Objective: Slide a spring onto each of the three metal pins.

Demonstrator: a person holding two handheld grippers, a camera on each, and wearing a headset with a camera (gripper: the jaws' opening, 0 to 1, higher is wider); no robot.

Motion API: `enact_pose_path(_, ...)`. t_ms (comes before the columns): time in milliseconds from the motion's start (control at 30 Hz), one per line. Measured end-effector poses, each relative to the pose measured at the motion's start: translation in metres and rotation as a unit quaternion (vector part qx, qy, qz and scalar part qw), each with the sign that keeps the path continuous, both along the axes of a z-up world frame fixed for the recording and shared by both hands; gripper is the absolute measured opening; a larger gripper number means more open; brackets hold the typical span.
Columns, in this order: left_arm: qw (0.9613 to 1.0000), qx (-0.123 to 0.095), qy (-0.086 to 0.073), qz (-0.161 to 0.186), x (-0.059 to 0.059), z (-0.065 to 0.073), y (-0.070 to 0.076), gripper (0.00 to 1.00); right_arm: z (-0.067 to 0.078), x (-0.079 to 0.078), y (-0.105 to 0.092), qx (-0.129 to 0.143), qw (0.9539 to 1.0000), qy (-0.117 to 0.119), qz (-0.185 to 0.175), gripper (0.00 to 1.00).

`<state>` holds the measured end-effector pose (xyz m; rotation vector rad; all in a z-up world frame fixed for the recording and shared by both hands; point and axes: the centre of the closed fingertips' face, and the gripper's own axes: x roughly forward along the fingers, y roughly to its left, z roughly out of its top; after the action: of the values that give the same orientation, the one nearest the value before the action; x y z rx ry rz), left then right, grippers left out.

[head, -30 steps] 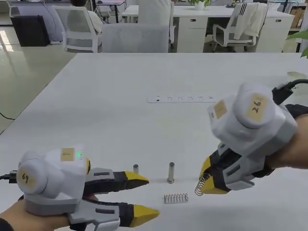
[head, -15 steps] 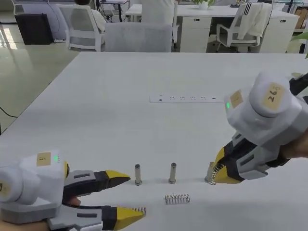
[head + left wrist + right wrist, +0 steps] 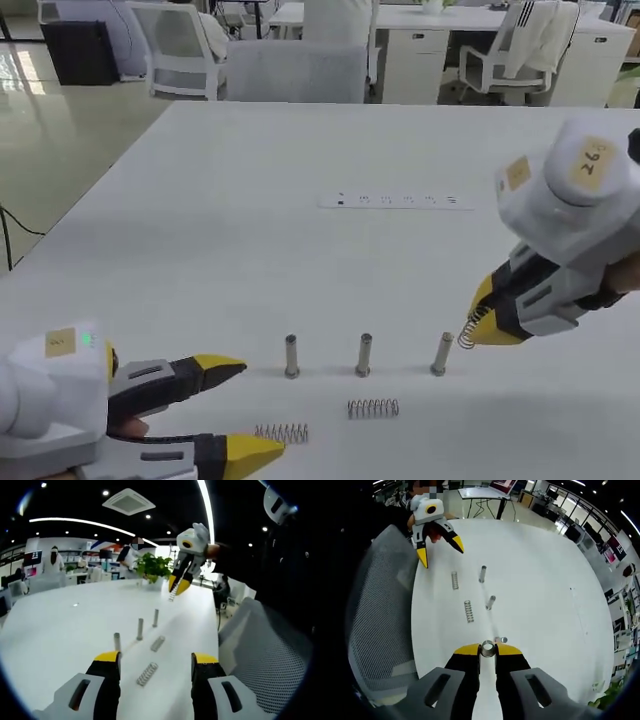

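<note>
right gripper (image 3: pixel 482 328) clamped on a small coiled steel spring (image 3: pixel 467 333), held in the air just up and right of the rightmost short upright metal pin (image 3: pixel 441 353). middle pin (image 3: pixel 364 355) and left pin (image 3: pixel 292 356) also bare. two loose springs on the white table (image 3: pixel 300 200): one (image 3: pixel 373 408) before the middle pin, one (image 3: pixel 281 432) near the tips of the left gripper (image 3: pixel 250 408), jaws spread and empty. next: line the coil's open end with the pin's axis, lower gently, release once threaded. a sideways nudge could topple the pin.

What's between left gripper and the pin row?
A loose spring, lying just ahead of the left gripper, short of the nearest pin; left gripper view.
</note>
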<state>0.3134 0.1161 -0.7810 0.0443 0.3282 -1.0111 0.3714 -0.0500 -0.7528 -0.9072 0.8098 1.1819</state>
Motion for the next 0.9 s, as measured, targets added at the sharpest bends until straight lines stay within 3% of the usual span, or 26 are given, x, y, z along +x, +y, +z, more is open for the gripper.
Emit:
enact_pose_path(167,0.9999,-0.008,0.006,0.005,-0.003,-0.003,-0.005,0.53,-0.007,0.012,-0.001,-0.006,1.0000,-0.001,-0.004,0.08)
enact_pose_path(467,1.0000,0.001,0.008,-0.002,-0.005,-0.008,-0.007,0.55,-0.017,0.030,0.000,-0.003,0.9999,-0.001,-0.012,0.08)
enact_pose_path(900,0.9999,0.001,0.010,-0.001,-0.003,-0.011,-0.007,0.55,-0.032,0.036,0.003,-0.010,0.9998,0.013,-0.011,0.08)
